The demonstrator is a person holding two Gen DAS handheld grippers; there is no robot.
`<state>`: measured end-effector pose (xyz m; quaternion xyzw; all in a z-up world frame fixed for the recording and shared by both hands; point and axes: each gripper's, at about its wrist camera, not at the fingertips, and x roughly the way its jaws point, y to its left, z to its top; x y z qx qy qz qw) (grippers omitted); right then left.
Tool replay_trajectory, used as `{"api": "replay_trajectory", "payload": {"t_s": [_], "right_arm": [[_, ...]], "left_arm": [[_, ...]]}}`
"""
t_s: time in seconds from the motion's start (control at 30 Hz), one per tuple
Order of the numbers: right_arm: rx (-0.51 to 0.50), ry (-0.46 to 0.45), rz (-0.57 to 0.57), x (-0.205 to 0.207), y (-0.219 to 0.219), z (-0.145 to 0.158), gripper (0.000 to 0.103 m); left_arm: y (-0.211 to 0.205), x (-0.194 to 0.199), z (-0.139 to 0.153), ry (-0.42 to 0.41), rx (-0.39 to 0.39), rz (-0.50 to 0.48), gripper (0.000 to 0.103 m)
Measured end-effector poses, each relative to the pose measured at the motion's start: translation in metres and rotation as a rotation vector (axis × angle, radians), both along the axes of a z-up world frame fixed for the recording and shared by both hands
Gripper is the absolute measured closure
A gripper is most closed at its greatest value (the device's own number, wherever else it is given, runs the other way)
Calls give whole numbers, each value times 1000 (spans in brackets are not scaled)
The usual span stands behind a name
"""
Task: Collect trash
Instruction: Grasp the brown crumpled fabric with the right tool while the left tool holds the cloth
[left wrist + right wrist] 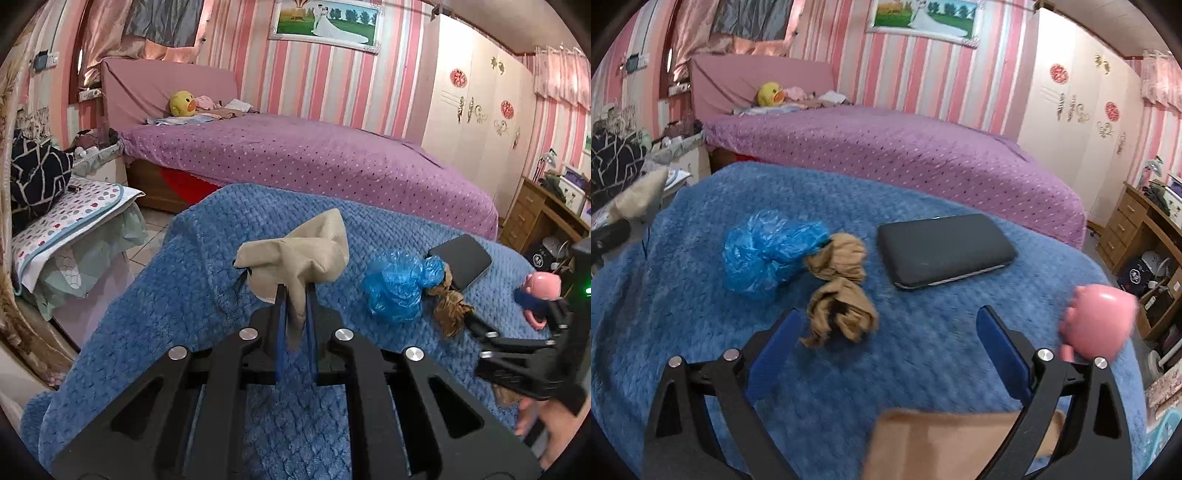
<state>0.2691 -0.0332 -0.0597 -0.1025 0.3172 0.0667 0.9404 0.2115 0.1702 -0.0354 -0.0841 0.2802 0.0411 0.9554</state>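
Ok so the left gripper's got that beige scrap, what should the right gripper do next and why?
Probably ease the right gripper forward and left to straddle the brown crumpled wad, then close. It stands open and empty, and the wad lies loose on the blue blanket just ahead of its left finger. The left gripper is shut on the beige scrap.

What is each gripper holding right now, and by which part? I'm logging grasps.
The left gripper pinches a crumpled beige mask by its hanging lower fold. The right gripper is open and holds nothing.

beige mask (295, 254) — between left fingers (280, 310)
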Motion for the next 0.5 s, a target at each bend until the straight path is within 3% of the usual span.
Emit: {"api": "replay_trajectory", "payload": {"t_s": [0.03, 0.13, 0.2, 0.23, 0.5], "right_arm": [[-12, 9, 10, 4, 5, -3, 12], [-40, 46, 41, 15, 18, -12, 32], [-29, 83, 67, 21, 20, -18, 54], [-20, 90, 75, 22, 19, -19, 59], [34, 40, 78, 4, -3, -4, 63]], "left_arm": [[0, 0, 0, 2, -14, -2, 95], [0, 2, -2, 12, -26, -11, 95], [-2, 2, -3, 15, -19, -8, 95], [-2, 2, -3, 16, -22, -7, 95], [-7, -2, 2, 6, -24, -3, 95]]}}
